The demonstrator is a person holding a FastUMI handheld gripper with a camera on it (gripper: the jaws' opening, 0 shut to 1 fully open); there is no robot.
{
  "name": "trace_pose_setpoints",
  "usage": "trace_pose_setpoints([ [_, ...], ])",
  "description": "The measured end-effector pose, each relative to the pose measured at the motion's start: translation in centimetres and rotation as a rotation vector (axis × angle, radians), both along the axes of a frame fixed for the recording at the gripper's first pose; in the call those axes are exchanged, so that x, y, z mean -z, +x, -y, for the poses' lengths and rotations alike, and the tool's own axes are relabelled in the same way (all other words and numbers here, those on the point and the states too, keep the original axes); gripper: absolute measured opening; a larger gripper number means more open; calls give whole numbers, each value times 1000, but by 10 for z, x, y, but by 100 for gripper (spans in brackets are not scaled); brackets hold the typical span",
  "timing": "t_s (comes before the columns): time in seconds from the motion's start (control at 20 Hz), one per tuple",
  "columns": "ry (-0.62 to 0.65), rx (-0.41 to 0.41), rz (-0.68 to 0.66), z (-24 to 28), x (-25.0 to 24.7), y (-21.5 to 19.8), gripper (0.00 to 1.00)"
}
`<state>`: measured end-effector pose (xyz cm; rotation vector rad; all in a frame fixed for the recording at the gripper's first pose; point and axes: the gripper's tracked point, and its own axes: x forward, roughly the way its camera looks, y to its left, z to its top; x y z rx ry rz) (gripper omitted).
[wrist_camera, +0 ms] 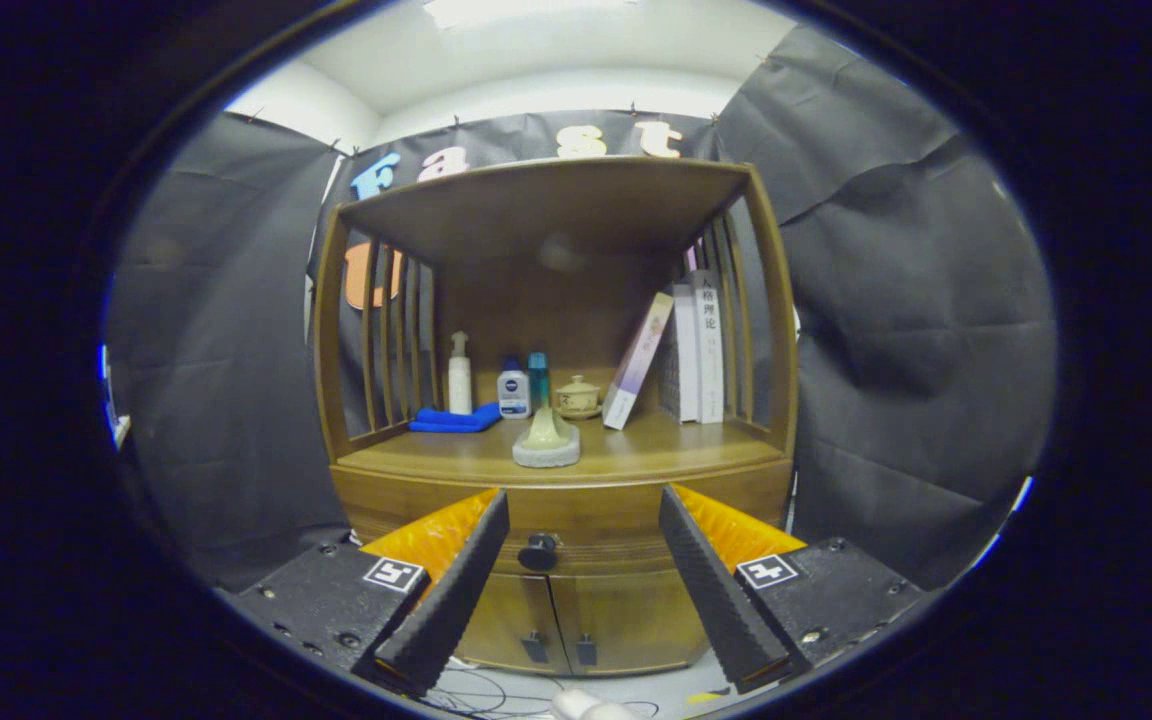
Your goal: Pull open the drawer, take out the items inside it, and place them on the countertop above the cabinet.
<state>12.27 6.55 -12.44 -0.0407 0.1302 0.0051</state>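
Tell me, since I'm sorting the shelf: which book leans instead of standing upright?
The pale book left of the upright books, tilted against them, beside the lidded cup. The gripper is open.

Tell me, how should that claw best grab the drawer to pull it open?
By the round dark knob on the shut drawer front, coming straight in from the front. It juts out alone, so the open gripper, its fingers wide to either side, could probably close around it.

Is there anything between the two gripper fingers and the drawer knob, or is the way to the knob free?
In the gripper view, the stretch looks bare: the open gripper frames the drawer knob, which sits nearer one finger, with just the wooden drawer front behind it.
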Motion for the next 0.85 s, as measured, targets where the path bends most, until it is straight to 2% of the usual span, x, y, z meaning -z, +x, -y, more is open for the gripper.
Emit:
trace_pose_setpoints([
  [0.3, -62, -4, -8, 29, -22, -45, 99],
  [0.55, -36, -56, -11, 24, -30, -64, 99],
  [0.85, -28, -70, 16, 24, -43, -76, 99],
])
